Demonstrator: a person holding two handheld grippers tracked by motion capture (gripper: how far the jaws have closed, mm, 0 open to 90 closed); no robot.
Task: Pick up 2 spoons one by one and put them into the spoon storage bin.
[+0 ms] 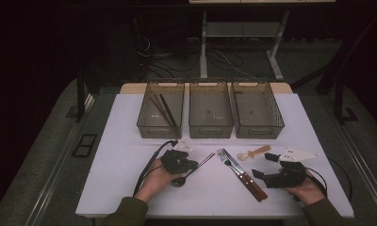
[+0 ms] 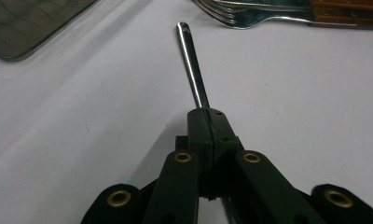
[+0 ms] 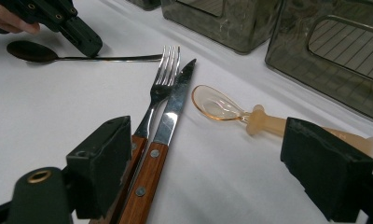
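Note:
My left gripper point(image 1: 192, 165) is shut on the thin handle of a dark metal spoon point(image 1: 178, 181), whose bowl points toward the person. The left gripper view has the jaws point(image 2: 208, 114) pressed together around the shiny handle point(image 2: 193, 65). From the right gripper view the spoon point(image 3: 31, 51) stays low at the white table, held by that left gripper point(image 3: 84, 42). My right gripper point(image 1: 265, 165) stands open, nothing between its jaws point(image 3: 215, 168). Just ahead of it lie a wood-handled fork point(image 3: 162, 86), a wood-handled knife point(image 3: 174, 105) and a small amber plastic spoon point(image 3: 222, 107).
Three smoky clear bins stand in a row at the back: the left bin point(image 1: 161, 128) holds dark chopsticks, beside the middle bin point(image 1: 210, 127) and the right bin point(image 1: 258, 128). The fork and knife point(image 1: 243, 176) lie between the two grippers.

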